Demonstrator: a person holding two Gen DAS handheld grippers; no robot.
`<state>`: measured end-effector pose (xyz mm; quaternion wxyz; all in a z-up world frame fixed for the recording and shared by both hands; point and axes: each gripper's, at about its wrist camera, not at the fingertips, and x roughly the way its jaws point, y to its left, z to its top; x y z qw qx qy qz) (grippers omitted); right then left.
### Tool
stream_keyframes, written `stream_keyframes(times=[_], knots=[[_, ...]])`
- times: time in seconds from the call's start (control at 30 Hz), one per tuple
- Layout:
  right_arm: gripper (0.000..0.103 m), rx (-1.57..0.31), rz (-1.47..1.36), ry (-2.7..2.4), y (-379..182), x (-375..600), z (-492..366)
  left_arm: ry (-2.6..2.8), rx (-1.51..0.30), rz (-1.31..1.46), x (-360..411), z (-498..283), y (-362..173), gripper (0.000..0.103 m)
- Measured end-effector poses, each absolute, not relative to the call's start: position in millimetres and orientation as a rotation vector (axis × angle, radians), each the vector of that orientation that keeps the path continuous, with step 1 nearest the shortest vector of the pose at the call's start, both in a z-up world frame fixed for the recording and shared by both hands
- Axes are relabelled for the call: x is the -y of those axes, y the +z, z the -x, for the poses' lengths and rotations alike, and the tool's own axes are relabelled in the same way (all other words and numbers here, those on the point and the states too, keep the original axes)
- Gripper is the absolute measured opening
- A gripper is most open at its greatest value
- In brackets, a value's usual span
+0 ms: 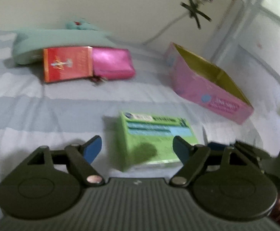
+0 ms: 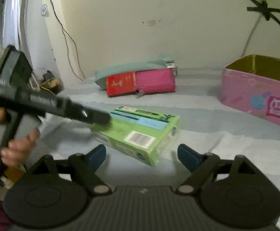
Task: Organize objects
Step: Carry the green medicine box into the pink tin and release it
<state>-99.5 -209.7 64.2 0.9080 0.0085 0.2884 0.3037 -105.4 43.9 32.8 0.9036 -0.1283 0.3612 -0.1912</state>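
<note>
Two grippers face one green box [image 1: 151,138] lying on the striped bed [image 1: 43,111], near the middle. The left gripper [image 1: 137,150] has its fingers spread, the box just ahead between the tips, untouched. The right gripper [image 2: 141,154], fingers also spread and empty, sits just short of the box's near corner; the box's long axis runs near-right to far-left. The open pink tin [image 2: 255,92] waits far right.
</note>
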Motion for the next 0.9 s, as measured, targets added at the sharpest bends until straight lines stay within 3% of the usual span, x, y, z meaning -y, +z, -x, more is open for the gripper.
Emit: stream_keyframes(times=[0.13,0.2,0.27,0.4,0.6,0.73,0.9], knots=[[0.09,-0.604,0.015,0.627,62,205,89,-0.413,-0.78,0.268,-40,94,32,0.08],[0.089,-0.616,0.027,0.644,59,199,81,-0.446,-0.831,0.256,-29,83,24,0.065],[0.078,-0.623,0.047,0.659,55,194,77,-0.464,-0.829,0.253,-18,81,23,0.065],[0.078,-0.55,0.065,0.588,62,202,82,-0.503,-0.774,0.16,18,76,53,0.067],[0.079,-0.324,0.006,0.419,118,285,88,-0.689,-0.629,0.088,117,37,114,0.071],[0.079,-0.278,0.005,0.255,130,344,73,-0.77,-0.559,0.013,204,3,116,0.076],[0.081,-0.32,0.027,0.123,127,392,44,-0.805,-0.598,0.0,270,-41,96,0.078]])
